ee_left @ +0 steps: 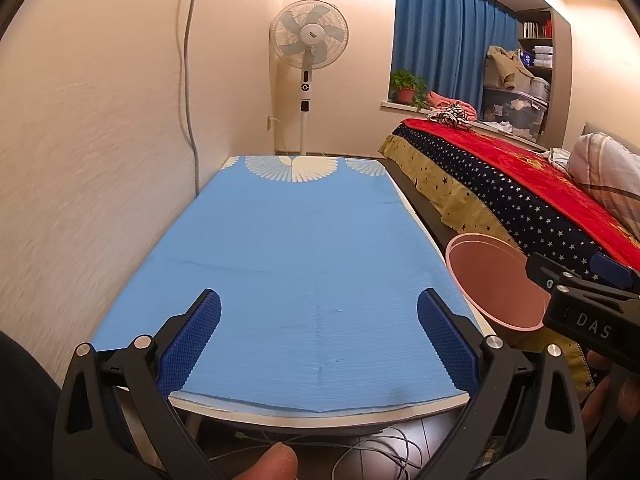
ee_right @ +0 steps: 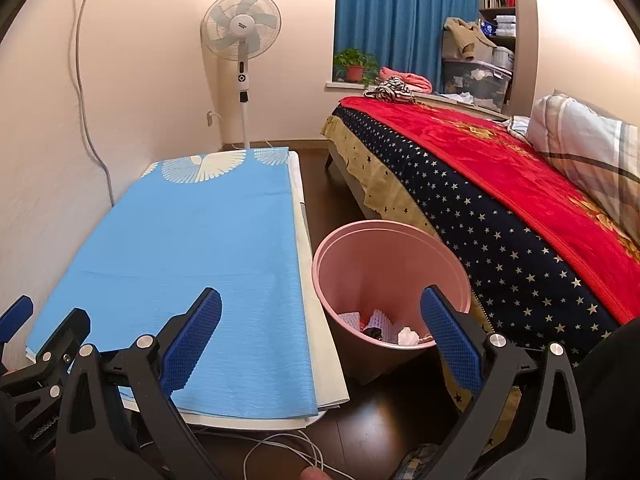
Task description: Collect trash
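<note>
A pink waste bin (ee_right: 390, 280) stands on the dark floor between the table and the bed, with crumpled white and dark scraps (ee_right: 384, 330) lying at its bottom. In the left wrist view only part of the pink bin (ee_left: 492, 280) shows at the right, behind the other gripper's body. My right gripper (ee_right: 320, 340) is open and empty, hovering near the table's front right corner and just before the bin. My left gripper (ee_left: 318, 340) is open and empty over the near end of the blue cloth (ee_left: 304, 264) on the table; no trash shows on it.
A bed with a red blanket (ee_right: 500, 184) runs along the right, close to the bin. A standing fan (ee_right: 242, 36) is beyond the table's far end. White cables (ee_right: 288, 452) trail on the floor under the table's front edge. The wall (ee_left: 100, 140) borders the table's left side.
</note>
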`<state>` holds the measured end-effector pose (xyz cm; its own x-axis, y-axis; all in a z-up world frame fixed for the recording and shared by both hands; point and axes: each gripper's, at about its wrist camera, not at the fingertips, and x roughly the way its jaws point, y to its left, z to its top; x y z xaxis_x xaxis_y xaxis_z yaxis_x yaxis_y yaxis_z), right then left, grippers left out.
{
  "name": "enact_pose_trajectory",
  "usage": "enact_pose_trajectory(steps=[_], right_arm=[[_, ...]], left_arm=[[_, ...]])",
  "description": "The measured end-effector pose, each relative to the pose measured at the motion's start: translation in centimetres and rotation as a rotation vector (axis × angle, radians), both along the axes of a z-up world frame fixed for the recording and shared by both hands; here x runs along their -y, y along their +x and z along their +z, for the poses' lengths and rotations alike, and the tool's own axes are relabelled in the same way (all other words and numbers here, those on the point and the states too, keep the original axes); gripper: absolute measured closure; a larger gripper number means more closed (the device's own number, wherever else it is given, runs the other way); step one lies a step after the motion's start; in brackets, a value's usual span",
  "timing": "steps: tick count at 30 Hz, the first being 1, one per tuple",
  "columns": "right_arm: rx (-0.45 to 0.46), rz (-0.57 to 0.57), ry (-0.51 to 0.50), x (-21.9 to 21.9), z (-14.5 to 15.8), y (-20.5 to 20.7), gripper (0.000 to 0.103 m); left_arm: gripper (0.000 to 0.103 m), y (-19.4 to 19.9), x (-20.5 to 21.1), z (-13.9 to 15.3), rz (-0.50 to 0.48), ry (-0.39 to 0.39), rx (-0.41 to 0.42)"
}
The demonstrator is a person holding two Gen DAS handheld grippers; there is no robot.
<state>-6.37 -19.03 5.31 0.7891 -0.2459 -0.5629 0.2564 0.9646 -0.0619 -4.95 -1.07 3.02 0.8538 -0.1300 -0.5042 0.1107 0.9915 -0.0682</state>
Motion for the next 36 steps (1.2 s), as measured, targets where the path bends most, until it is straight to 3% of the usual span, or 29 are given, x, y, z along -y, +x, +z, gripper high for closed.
enact_pose_trajectory(steps=[36], right_arm=[[-0.002,-0.011,-0.025,-0.25,-0.04,-0.28,0.005]], left_arm=[[0.008,-0.03,0.40,-0.11,-0.009,0.009,-0.005]])
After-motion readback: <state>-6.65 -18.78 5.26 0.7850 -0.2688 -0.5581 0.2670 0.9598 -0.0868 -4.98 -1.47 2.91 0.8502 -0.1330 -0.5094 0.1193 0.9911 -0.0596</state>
